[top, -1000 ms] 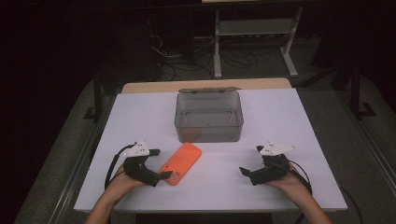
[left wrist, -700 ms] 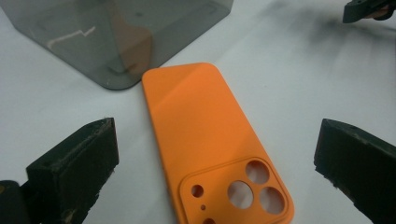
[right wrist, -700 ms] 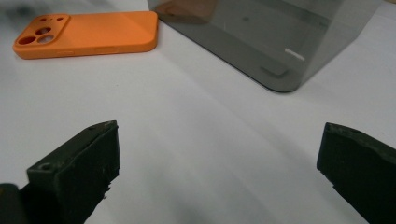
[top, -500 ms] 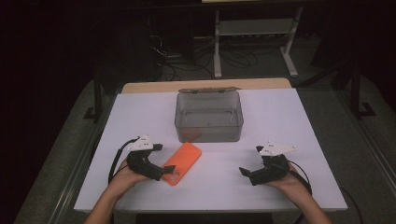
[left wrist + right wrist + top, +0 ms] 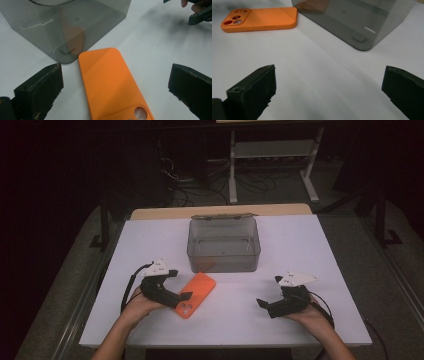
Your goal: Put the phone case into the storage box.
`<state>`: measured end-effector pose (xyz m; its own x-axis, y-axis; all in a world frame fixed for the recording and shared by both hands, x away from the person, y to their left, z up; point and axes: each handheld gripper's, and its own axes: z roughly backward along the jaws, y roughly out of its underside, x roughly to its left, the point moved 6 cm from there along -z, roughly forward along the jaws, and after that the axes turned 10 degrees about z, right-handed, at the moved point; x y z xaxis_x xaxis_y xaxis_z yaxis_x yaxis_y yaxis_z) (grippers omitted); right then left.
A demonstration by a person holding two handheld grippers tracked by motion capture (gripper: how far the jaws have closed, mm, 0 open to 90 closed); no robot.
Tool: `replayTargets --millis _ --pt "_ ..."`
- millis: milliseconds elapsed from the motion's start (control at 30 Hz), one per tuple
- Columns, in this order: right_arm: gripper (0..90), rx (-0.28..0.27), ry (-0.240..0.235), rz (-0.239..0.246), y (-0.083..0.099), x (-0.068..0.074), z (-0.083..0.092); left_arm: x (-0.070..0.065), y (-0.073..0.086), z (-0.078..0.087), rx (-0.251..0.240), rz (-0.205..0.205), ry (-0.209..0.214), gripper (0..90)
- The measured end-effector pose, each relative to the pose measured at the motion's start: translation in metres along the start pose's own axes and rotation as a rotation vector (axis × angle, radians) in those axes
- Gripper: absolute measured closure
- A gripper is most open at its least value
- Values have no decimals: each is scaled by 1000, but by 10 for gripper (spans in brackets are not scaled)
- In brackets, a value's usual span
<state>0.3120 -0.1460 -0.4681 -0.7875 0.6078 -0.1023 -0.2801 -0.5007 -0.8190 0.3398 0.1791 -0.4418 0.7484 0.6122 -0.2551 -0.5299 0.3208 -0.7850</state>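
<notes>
Counter edge: the white counter (image 5: 150,245) ends just behind your wrists; both of your forearms cross its near edge.
Phone case: the orange phone case (image 5: 196,294) lies flat on the counter, camera cut-outs toward you, far end angled toward the box's near left corner.
Box: the smoky clear box (image 5: 223,244) stands upright at mid-counter, toward the far edge, just beyond the case; in the left gripper view its corner sits just beside the case's top edge, and I cannot tell whether they touch.
Open room, left: bare counter runs from your left gripper out to the left edge.
Open room, middle: a broad bare stretch separates the case from your right gripper.
Open room, right: bare counter lies right of the box, up to the right edge.
Left gripper: your left gripper (image 5: 184,296) is at the case's near left side, fingers spread wide, one on each side of the case, gripping nothing.
Right gripper: your right gripper (image 5: 261,303) is well apart from the case, pointing left across the counter, fingers spread wide over bare counter, holding nothing.
</notes>
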Motion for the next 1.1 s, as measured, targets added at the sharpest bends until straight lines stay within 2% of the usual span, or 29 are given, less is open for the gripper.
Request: replayTargets --millis 233,600,767,1100 --pt "0 -1 -2 2 0 0 0 -1 -13 -4 -20 -7 -18 0" --pt "0 -5 -3 -1 0 0 0 -2 -24 -13 -51 8 -48 0" --pt "0 -5 -4 -1 0 0 0 -1 -24 -13 -68 16 -60 0" --pt "0 -13 -3 -1 -1 -1 1 3 -14 -16 -46 36 -105 0"
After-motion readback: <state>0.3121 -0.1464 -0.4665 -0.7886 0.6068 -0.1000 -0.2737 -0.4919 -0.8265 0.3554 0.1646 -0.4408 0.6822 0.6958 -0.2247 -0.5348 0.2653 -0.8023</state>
